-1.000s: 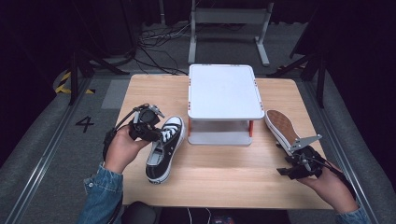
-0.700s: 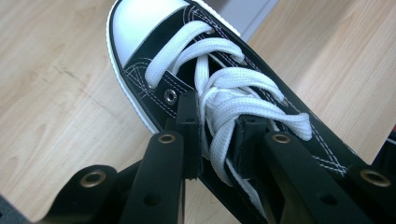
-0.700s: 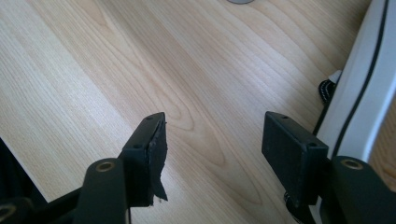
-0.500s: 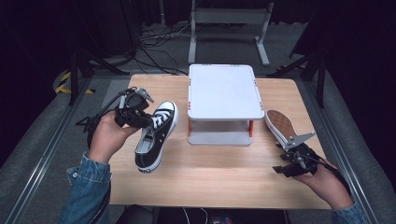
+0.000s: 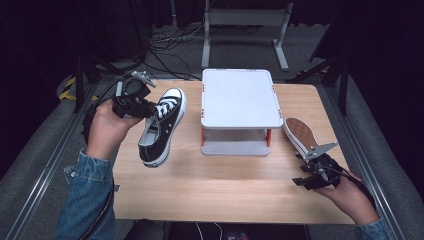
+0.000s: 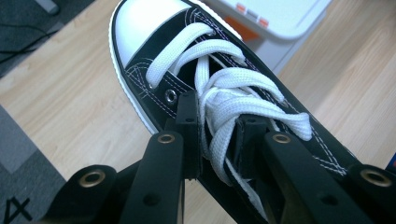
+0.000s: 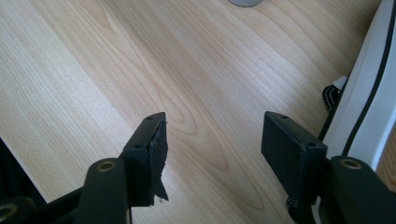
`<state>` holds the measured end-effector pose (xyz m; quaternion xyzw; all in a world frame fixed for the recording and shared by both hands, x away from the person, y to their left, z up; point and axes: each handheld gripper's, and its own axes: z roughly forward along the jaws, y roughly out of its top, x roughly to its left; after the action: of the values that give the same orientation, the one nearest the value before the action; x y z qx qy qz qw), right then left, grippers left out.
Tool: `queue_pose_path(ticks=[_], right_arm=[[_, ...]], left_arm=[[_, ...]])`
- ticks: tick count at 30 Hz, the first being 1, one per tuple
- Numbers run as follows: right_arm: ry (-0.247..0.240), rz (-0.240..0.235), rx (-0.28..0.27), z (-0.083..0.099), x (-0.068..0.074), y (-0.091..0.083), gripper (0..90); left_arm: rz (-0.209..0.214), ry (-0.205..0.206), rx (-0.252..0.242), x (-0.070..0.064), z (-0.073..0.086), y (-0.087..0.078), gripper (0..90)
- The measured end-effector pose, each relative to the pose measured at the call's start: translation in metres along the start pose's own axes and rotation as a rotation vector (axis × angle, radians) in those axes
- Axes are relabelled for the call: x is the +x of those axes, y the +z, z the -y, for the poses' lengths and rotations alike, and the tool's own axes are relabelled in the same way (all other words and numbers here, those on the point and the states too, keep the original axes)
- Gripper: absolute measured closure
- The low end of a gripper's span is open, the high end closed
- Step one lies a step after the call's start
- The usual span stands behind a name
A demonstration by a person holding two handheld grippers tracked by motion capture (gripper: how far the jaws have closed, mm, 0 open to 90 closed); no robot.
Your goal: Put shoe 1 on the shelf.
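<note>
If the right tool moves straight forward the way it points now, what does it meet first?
Probably the bare light wooden table: the open right tool points down at it, with nothing between its jaws. The black-and-white sneaker lying on its side stays just beside that line, though depth is unclear.

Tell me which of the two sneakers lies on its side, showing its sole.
The sneaker at the table's right edge, beside the open right gripper, shows its brown sole. The other sneaker is held by its laces in the left gripper.

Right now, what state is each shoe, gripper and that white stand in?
Left hand-held gripper: shut on the laces.
Black sneaker: lifted, tilted.
Right hand-held gripper: open, holding nothing.
Second sneaker: on its side, sole showing.
White stand: upright, top bare.
</note>
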<state>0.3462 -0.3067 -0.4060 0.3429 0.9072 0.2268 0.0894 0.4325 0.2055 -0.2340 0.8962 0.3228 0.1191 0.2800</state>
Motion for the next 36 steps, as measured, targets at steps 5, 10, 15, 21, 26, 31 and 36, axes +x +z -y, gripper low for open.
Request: queue_pose_path(ticks=[5, 10, 15, 21, 26, 31, 36], right_arm=[[0.005, 0.001, 0.004, 0.002, 0.0, 0.0, 41.7], [0.015, 0.007, 0.008, 0.007, 0.0, -0.002, 42.2], [0.033, 0.015, 0.001, 0.013, -0.001, -0.007, 42.2], [0.031, 0.023, -0.01, 0.014, 0.002, -0.014, 42.4], [0.026, 0.02, -0.027, 0.012, 0.0, -0.016, 42.4], [0.013, 0.011, -0.028, 0.009, 0.001, -0.015, 42.4], [0.007, 0.006, -0.041, 0.007, 0.003, -0.017, 42.4]], left_arm=[[-0.007, 0.026, -0.003, 0.0, -0.022, -0.003, 76.8], [-0.006, 0.045, -0.01, -0.001, -0.042, -0.001, 76.9], [0.012, 0.057, -0.017, -0.001, -0.061, 0.008, 77.0], [0.032, 0.072, -0.013, -0.001, -0.082, 0.023, 77.0], [0.027, 0.077, -0.012, -0.005, -0.103, 0.037, 77.0], [0.029, 0.088, -0.017, -0.013, -0.124, 0.047, 77.4], [0.032, 0.085, -0.028, -0.016, -0.14, 0.057, 77.6]])
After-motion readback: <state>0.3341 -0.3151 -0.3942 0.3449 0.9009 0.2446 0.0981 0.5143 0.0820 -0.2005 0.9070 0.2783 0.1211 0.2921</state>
